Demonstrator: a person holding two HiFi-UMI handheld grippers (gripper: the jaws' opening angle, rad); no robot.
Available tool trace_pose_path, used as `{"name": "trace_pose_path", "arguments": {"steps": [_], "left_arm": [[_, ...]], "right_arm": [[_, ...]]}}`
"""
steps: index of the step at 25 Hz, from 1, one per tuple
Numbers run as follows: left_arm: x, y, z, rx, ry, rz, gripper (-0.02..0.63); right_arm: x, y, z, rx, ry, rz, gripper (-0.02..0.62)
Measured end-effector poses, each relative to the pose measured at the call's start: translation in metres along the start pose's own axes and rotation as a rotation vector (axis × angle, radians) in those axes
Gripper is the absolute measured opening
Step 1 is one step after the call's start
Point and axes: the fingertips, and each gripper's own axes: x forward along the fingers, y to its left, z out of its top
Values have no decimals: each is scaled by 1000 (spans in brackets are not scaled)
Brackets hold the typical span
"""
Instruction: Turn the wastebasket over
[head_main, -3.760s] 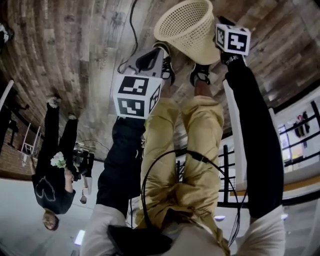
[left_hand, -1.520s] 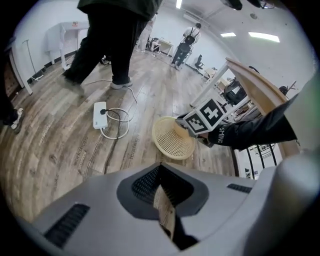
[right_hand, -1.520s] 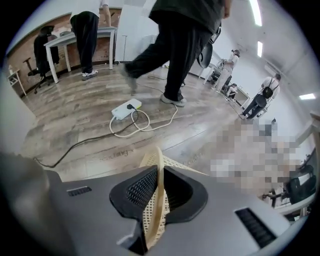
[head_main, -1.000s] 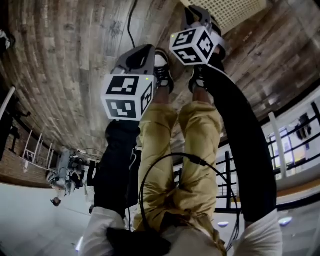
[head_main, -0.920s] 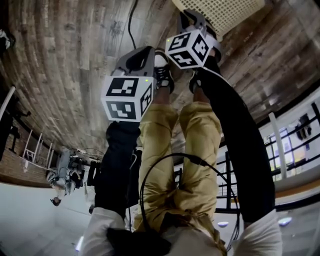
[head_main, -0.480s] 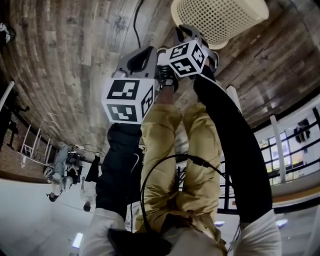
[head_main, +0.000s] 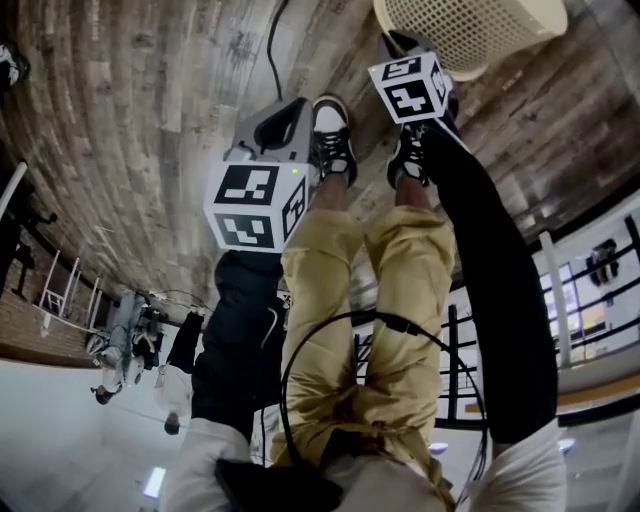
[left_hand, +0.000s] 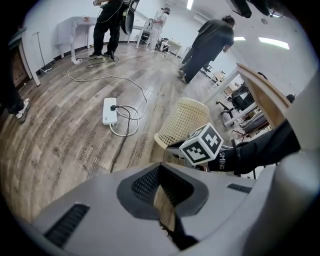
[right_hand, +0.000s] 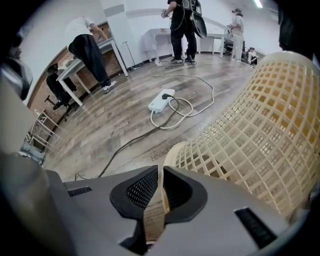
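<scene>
Wastebasket (head_main: 470, 30) leans tilted on the floor (head_main: 140, 110) just beyond your shoes (head_main: 332, 140), its mesh wall slanting up and away from you. Your right gripper (right_hand: 160, 177) is clamped on the rim (right_hand: 172, 150), which runs straight between the jaws. That edge hold gives you leverage, so I judge a roll of the wrist is what tips the basket over. Your left gripper (left_hand: 161, 192) hangs back beside your left leg, jaws pressed together on nothing, probably to stay clear of the basket's swing.
</scene>
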Motion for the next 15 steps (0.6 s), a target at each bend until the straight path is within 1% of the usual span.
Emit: {"name": "trace_pose_path", "arguments": {"steps": [4,8,15], "left_arm": [[1,-6,0,4,-1,-7,2],[3,-6,0,11,0,-12,2],[12,-2,-6,20,12,-15,2]], "right_arm": [[2,-14,7,32,-31,5,49],[6,-23,7,61,-30,4,49],[26,-35,-15,114,4,21,51]]}}
